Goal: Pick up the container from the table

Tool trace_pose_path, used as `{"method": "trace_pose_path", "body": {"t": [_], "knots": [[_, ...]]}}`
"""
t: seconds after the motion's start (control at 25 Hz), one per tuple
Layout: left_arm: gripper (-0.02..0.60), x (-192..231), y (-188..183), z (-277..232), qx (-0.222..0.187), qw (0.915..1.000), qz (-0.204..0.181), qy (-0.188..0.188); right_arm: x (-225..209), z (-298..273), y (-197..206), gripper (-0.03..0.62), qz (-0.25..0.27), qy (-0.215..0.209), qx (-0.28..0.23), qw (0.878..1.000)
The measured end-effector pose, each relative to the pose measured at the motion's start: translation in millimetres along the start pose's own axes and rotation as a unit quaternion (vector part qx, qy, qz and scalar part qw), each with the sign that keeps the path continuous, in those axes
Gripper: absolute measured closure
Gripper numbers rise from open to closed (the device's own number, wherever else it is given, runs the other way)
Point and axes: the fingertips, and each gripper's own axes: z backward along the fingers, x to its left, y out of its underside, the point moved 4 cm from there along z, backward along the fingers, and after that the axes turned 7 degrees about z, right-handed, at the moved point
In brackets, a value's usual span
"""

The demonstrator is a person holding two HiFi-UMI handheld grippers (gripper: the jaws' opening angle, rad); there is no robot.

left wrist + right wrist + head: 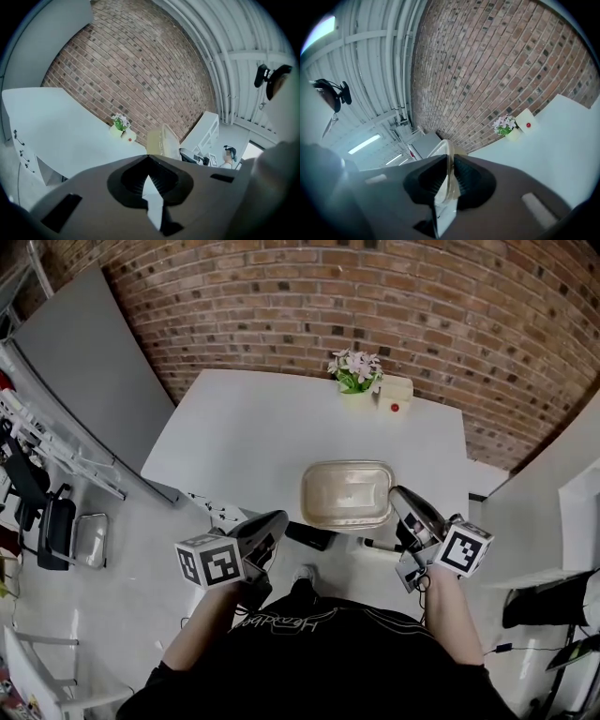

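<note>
**One-edge grip: slip risk**

My right gripper (450, 176) is clamped on the container (347, 493) by its thin right rim alone, on my side of the flower pot (356, 381). My left gripper (267, 532) is closed and empty. Unsupported on the far edge, the container may sag, twist or slide free.

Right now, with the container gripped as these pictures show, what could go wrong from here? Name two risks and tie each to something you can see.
1. The right tongs pinch only the thin rim of the container, on one side. It may flex, tilt or slip out.
2. The left tongs are shut near its other side and grip nothing, so that side has no support and could sag.
</note>
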Motion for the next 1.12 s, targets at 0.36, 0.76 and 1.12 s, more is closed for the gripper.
{"method": "trace_pose_path", "body": {"t": [0.36,0.76,1.12], "knots": [[0.578,-23,6,9,-0.012,0.9992,-0.034,0.018,23,32,-11,0.546,0.023,0.001,-0.032,0.999],[0.578,-41,13,16,-0.013,0.998,-0.053,0.03,35,49,-11,0.546,0.037,-0.001,-0.046,0.998],[0.578,-47,16,7,0.003,0.998,-0.055,0.029,34,57,-12,0.546,0.033,-0.001,-0.053,0.998]]}}
